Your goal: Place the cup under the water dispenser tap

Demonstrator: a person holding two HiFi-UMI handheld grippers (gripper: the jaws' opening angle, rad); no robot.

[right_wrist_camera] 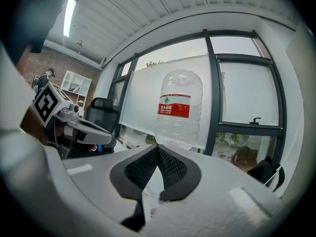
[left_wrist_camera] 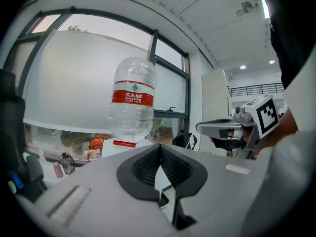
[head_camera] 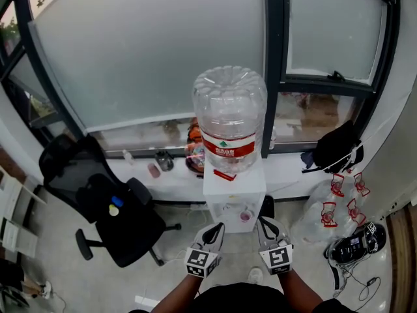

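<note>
A white water dispenser (head_camera: 234,194) with a big clear bottle (head_camera: 229,119) on top stands against the window wall. A small pink cup (head_camera: 245,216) sits in its tap recess. It shows as a pink spot (right_wrist_camera: 153,211) low between the jaws in the right gripper view. My left gripper (head_camera: 217,229) and right gripper (head_camera: 264,224) hover side by side just in front of the dispenser, both shut and empty. In the left gripper view my left gripper (left_wrist_camera: 159,147) points at the bottle (left_wrist_camera: 132,100), jaws closed. My right gripper (right_wrist_camera: 158,147) does the same.
A black office chair (head_camera: 111,220) stands at the left. Several empty water bottles (head_camera: 332,207) and a pair of shoes (head_camera: 355,243) lie on the floor at the right. A black bag (head_camera: 335,145) and small items rest on the windowsill (head_camera: 156,175).
</note>
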